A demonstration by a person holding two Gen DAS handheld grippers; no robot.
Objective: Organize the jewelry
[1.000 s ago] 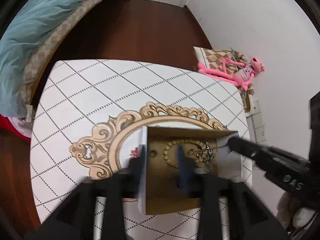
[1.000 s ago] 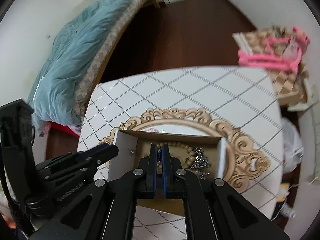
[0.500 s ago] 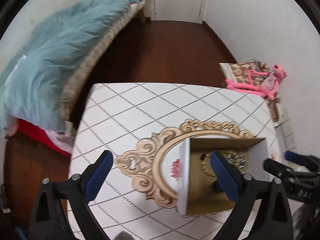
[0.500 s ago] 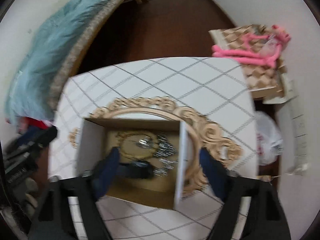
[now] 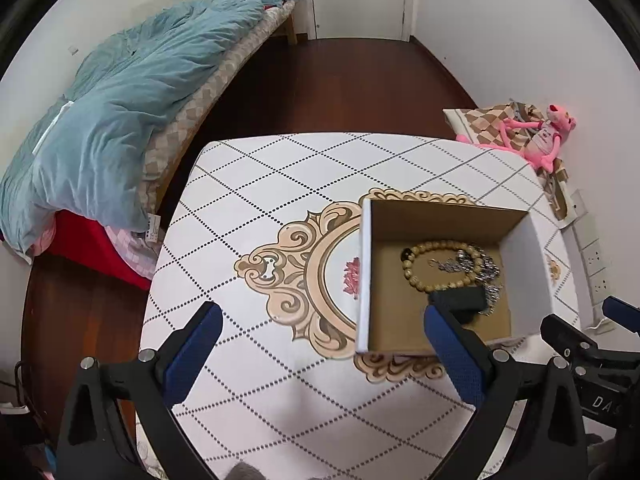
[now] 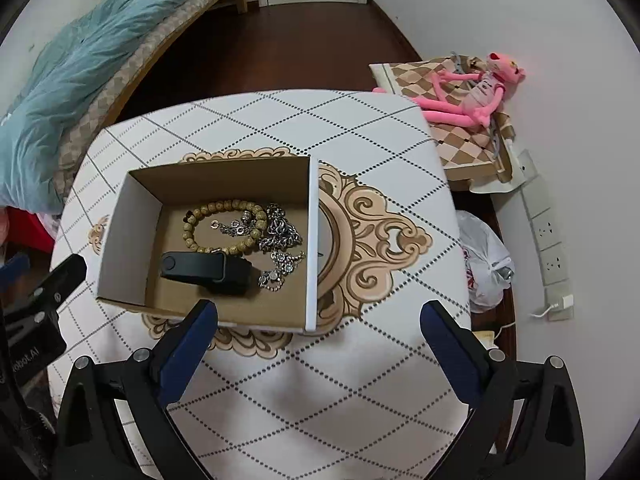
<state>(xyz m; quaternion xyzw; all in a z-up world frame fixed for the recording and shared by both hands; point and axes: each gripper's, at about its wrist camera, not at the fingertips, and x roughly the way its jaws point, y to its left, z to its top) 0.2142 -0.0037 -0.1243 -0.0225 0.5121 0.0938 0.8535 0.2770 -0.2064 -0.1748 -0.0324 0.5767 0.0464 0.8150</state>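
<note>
Left wrist view: the left gripper point(image 5: 320, 344), a second ago clamped on the box point(image 5: 365, 272), now gapes empty; the box sits at 3 o'clock, beads point(image 5: 440, 264) inside.

Right wrist view: the right gripper point(image 6: 320, 340) has released too (job likely finished); the black band point(image 6: 206, 266) lies at 10 o'clock. No legible labels.

place: home bedroom | evidence: bed point(image 5: 168, 92) with blue duvet point(image 5: 108, 120); plush toy point(image 6: 472, 92); wood floor point(image 5: 340, 88)
</note>
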